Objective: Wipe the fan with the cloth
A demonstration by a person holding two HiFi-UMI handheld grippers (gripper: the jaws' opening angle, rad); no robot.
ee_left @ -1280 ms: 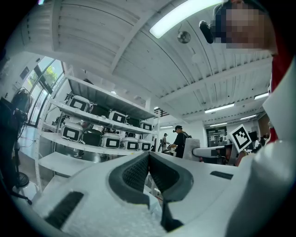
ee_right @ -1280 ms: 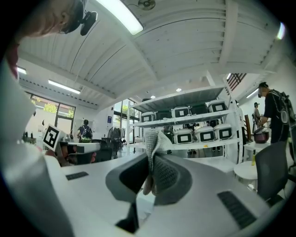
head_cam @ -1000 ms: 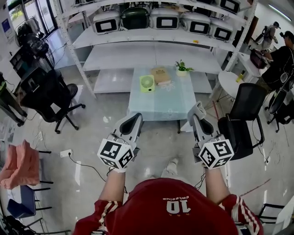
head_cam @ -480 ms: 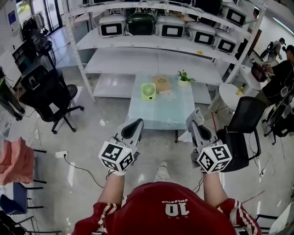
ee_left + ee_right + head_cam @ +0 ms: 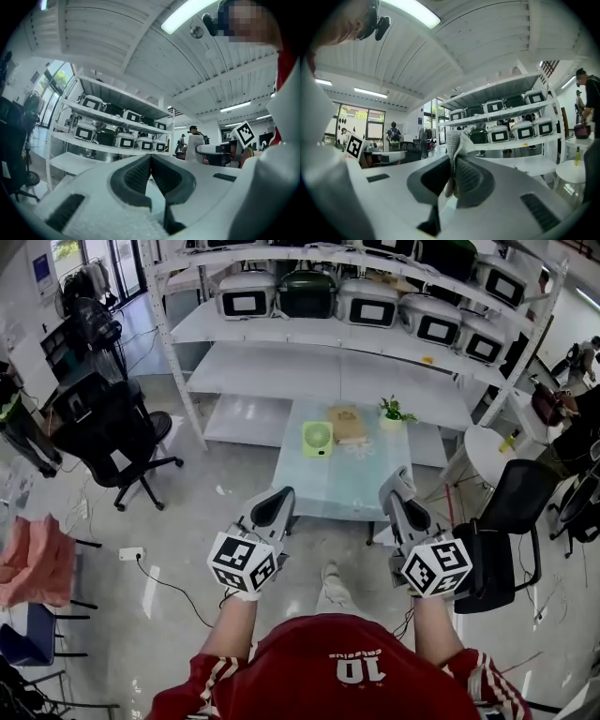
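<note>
We hold both claws out in front of us, side by side and apart, their tips short of the near edge of a table. The left claw has its jaws pressed together, with nothing between them. The right claw is clamped on the cloth, a pale grey-white rag. Its bunched top sticks up above the jaw tips and the rest is pinched between the pads.

The table has a pale, glassy top and stands ahead of both claws. The fan is small and light green. It stands on the far part of the table, ahead of the gap between the two claws and a little toward the left claw's side. It is well apart from both claws and from the cloth.

Just to the right of the fan lies a flat brown box. Further right, near the far corner, stands a small potted plant. Beyond the table run white shelves that carry a row of boxy appliances.

Well off to the left of the left claw stands a black office chair. A second black chair stands near the right claw, on its right.
</note>
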